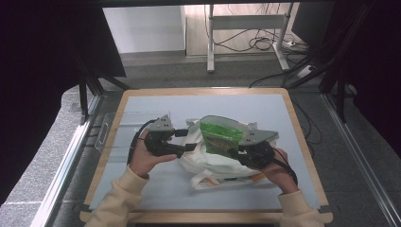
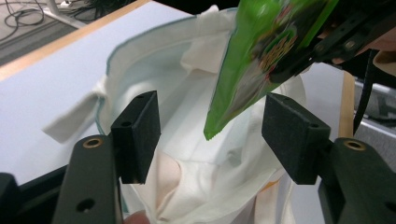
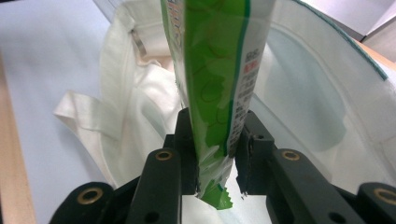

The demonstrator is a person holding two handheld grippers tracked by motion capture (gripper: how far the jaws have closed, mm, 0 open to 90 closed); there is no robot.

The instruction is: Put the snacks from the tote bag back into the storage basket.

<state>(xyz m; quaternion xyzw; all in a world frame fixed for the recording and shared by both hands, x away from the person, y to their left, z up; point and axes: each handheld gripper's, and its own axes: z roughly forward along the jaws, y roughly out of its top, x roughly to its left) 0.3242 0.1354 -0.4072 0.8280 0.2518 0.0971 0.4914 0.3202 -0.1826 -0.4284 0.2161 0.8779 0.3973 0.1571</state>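
Midframe, a green snack packet (image 1: 218, 137) was held over a white cloth bag (image 1: 208, 163).
It was clamped by the right gripper (image 3: 215, 154); the left gripper (image 2: 210, 133) was spread wide.

Right tool (image 3: 215, 158) clamping green snack bag (image 3: 217, 70), open white tote (image 3: 299, 93) behind

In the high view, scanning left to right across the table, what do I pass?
Clear tray → left gripper → white tote bag → green snack packet → right gripper, shut on the packet.
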